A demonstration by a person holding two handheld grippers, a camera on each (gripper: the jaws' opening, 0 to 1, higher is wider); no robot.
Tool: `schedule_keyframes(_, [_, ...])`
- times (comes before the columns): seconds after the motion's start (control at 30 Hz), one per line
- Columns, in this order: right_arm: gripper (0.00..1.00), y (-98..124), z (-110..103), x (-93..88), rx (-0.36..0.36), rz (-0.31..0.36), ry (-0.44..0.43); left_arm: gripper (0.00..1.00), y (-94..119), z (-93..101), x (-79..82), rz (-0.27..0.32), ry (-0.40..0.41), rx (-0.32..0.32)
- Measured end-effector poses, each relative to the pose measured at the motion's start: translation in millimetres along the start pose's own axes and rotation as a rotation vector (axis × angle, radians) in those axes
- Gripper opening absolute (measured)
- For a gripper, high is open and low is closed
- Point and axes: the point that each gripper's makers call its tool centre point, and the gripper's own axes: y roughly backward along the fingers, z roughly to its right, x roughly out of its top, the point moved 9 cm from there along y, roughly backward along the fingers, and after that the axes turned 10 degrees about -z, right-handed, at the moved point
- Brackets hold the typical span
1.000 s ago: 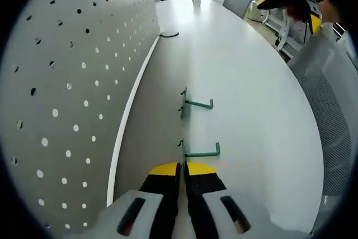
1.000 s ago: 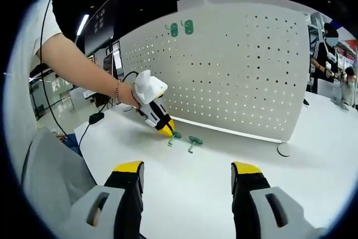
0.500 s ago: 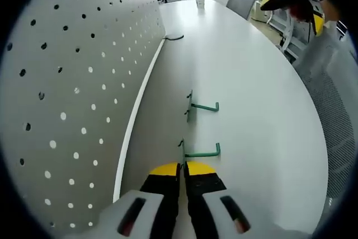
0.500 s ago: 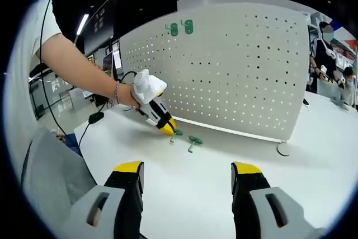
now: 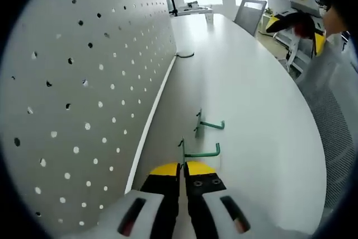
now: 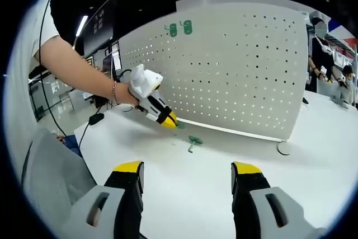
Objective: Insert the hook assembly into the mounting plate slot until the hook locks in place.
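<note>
Hooks number four: the left gripper (image 5: 183, 167) pinches one green hook (image 5: 197, 153) above the table (image 5: 251, 99), another (image 6: 193, 141) lies there, two (image 6: 179, 28) hang atop the pegboard (image 6: 240, 71), while the right gripper (image 6: 184, 174) stands spread.

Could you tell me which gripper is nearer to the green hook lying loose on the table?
Left. The left gripper hangs just beside the loose hook, shut on another hook; the right gripper hovers open, well back.

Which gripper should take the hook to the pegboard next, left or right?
Left. The left gripper is shut on a green hook, right beside the pegboard. The right gripper is open, empty and farther off.
</note>
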Motion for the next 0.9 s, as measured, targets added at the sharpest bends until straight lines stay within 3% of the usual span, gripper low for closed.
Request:
schedule_keyframes(0.1, [0.61, 0.0, 0.0, 0.5, -0.001, 0.006, -0.001, 0.03, 5.0, 0.8, 2.2, 0.045, 0.010, 0.021])
schedule_keyframes(0.57, [0.61, 3.0, -1.8, 1.2, -0.004, 0.030, -0.008, 0.03, 25.8, 9.2, 12.8, 0.151, 0.039, 0.075])
schedule_keyframes(0.9, [0.61, 5.1, -5.1, 5.6, 0.004, 0.052, -0.004, 0.03, 44.7, 14.8, 17.6, 0.237, 0.109, 0.111])
